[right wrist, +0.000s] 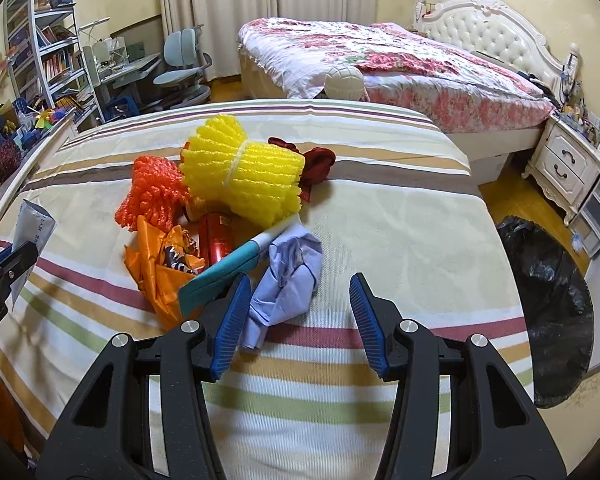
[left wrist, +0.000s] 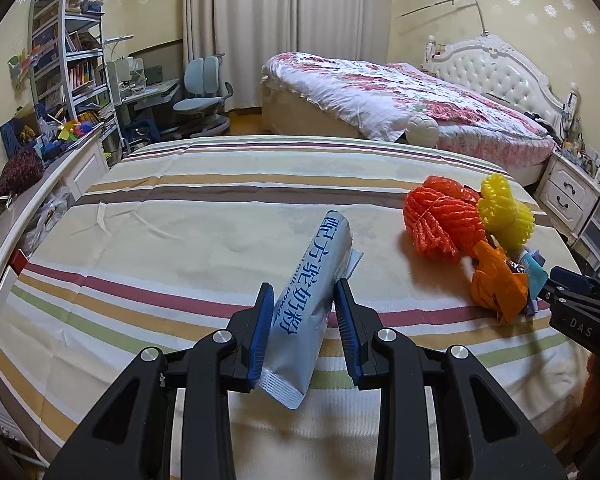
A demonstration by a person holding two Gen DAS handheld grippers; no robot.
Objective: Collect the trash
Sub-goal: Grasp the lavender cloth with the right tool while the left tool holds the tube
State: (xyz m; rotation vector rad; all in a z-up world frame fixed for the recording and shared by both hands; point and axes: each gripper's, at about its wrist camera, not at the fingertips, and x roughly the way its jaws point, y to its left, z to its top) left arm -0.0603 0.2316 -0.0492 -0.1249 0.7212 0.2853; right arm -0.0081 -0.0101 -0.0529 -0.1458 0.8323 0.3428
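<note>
So far only a milk-powder sachet is lifted, clenched between the left gripper jaws. Ahead of the right gripper, whose jaws stand released and empty, the trash pile waits, with the black bag off to their right.

Seen over the right gripper, jaws apart and empty: a striped bed strewn with yellow foam netting, orange foam netting, a red can, a crumpled lilac cloth. Beside it on the floor, a black trash bag.
</note>
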